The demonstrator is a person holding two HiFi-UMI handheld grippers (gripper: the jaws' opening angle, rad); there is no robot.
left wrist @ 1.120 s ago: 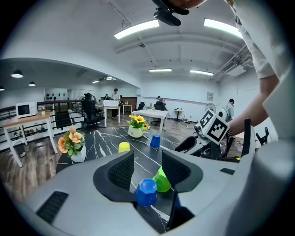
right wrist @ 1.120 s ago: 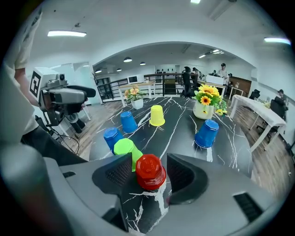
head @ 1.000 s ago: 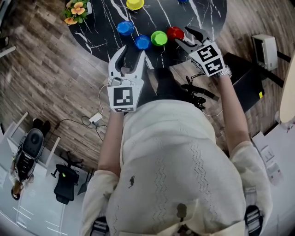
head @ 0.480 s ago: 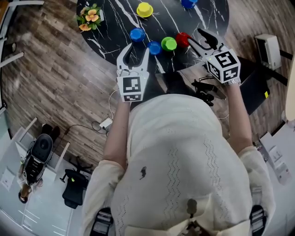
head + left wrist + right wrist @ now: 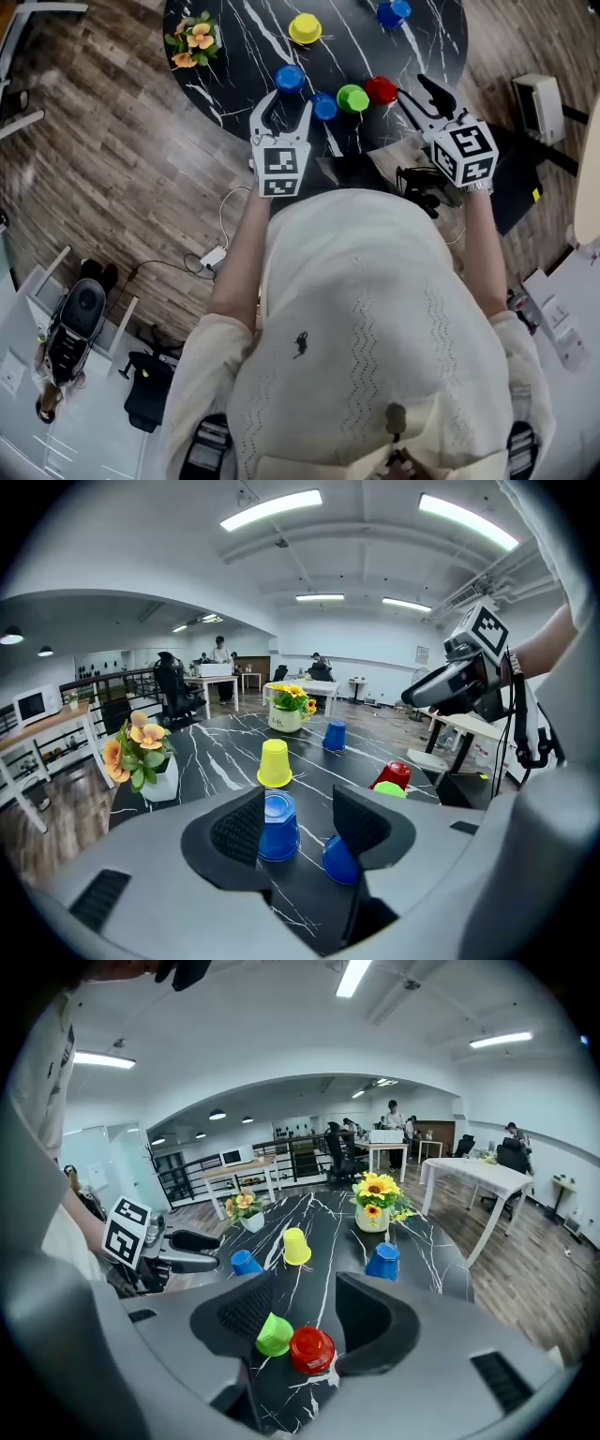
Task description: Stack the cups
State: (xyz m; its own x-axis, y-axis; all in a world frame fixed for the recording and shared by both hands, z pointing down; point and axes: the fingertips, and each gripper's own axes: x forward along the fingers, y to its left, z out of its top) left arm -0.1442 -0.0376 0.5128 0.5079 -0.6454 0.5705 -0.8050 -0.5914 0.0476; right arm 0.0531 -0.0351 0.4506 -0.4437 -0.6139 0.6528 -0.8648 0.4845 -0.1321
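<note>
Table edge lies beneath left tongs widening, right tongs narrowing, both open, empty.

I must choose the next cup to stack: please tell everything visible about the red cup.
The red cup is tapered and looks like glossy plastic. It stands upside down, base up, on the black marbled table. The green cup sits right beside it; contact is unclear. The right gripper, jaws just closing slightly but open and empty, is clear of it.

The left forearm and right forearm reach forward. The left gripper points ahead and downward, its jaws apart and just opening wider, nothing held. The right gripper angles inward, its jaws apart, just narrowing, nothing held.
</note>
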